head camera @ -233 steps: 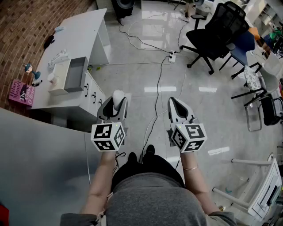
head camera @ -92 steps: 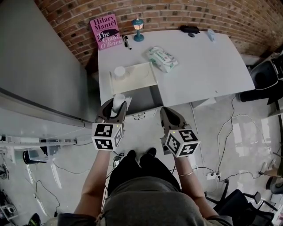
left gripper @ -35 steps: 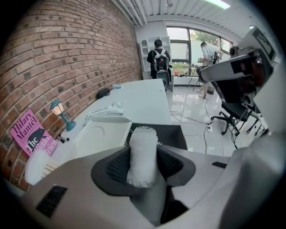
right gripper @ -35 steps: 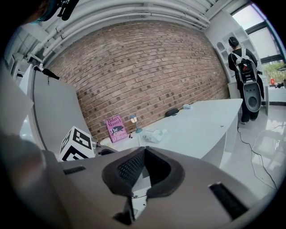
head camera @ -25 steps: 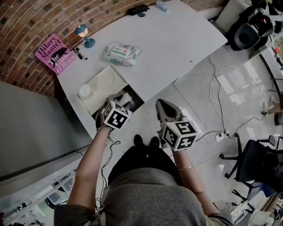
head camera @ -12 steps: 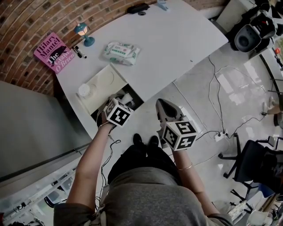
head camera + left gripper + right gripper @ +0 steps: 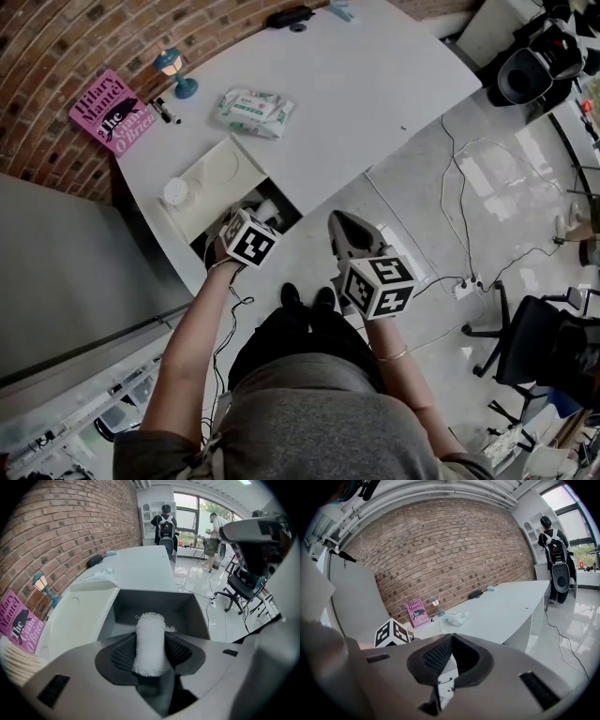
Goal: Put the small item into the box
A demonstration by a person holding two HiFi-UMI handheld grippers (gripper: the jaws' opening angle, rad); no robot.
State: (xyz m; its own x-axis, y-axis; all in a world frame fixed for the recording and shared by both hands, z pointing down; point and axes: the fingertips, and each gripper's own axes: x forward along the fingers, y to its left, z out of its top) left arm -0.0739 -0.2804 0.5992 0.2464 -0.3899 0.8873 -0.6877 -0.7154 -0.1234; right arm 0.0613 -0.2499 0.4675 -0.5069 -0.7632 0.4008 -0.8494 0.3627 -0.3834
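Observation:
The small item is a white rolled cloth (image 7: 150,641), standing up between the ribbed pads of my left gripper (image 7: 151,656). The pads still touch its sides while the jaws are opening. Just beyond it lies the box, an open grey drawer (image 7: 154,606) in the white desk. In the head view the left gripper (image 7: 251,217) hangs over the drawer (image 7: 284,210) with the cloth's tip (image 7: 266,205) showing. My right gripper (image 7: 337,221) hovers over the floor to the right of the drawer. Its jaws are shut and hold nothing (image 7: 451,637).
On the desk (image 7: 375,84) lie a pink book (image 7: 109,110), a small lamp (image 7: 172,66), a pack of wipes (image 7: 255,108) and a cream tray with a round tub (image 7: 174,192). Cables (image 7: 459,281) run over the floor; an office chair (image 7: 553,356) stands at the right.
The person has walked up to the desk with the cloth in the left gripper. In the last second the left gripper edged slightly over the open drawer. The right gripper stays put.

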